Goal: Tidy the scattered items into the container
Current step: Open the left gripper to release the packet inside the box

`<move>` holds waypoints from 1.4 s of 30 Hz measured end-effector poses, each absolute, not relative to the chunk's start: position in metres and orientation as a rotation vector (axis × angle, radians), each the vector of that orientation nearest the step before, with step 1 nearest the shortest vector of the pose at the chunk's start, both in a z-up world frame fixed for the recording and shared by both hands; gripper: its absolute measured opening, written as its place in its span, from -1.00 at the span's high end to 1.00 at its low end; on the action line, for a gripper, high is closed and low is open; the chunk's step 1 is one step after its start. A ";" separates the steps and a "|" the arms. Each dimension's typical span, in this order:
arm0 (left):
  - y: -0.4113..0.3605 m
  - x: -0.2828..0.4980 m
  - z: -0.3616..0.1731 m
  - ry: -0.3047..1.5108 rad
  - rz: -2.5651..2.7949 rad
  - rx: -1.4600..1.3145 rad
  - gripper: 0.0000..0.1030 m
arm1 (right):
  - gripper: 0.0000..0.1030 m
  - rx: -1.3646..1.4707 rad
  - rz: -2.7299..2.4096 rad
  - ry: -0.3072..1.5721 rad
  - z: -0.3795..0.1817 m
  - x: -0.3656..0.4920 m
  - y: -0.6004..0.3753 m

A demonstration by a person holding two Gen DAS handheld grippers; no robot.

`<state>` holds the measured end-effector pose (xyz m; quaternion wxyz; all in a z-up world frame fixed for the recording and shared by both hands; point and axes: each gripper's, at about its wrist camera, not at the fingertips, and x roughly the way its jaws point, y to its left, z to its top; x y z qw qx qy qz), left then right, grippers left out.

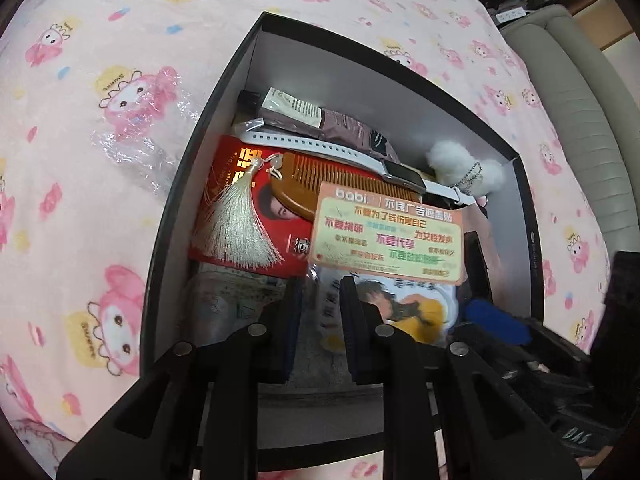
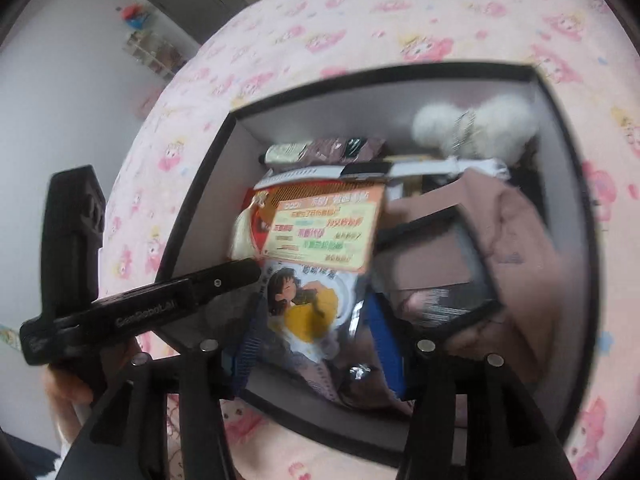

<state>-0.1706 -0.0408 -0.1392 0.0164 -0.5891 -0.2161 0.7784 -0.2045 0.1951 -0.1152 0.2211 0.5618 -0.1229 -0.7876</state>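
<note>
Blanket [image 1: 120,160]: we see pale pink with pink-and-yellow cartoon figures.
Box [image 1: 192,168]: we see black outside, white inside.
Packet [image 1: 248,248]: we see red with gold lettering.
Comb [image 1: 320,176]: we see amber brown, cream tassel.
Card [image 1: 388,236]: we see orange edge, pale yellow centre, green and red lettering.
Pompom [image 2: 476,124]: we see fluffy white.

Both matte black plastic. Left gripper [image 1: 320,320]: ribbed black pads, round silver screws on the linkage arms behind. Right gripper [image 2: 316,344]: blue ribbed pads, same silver screws, grey lettering along the left one's side.
</note>
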 end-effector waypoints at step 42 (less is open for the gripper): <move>-0.023 -0.224 -0.129 -0.378 2.570 -1.870 -0.09 | -0.01 1.628 -2.405 0.105 -0.129 -0.243 0.171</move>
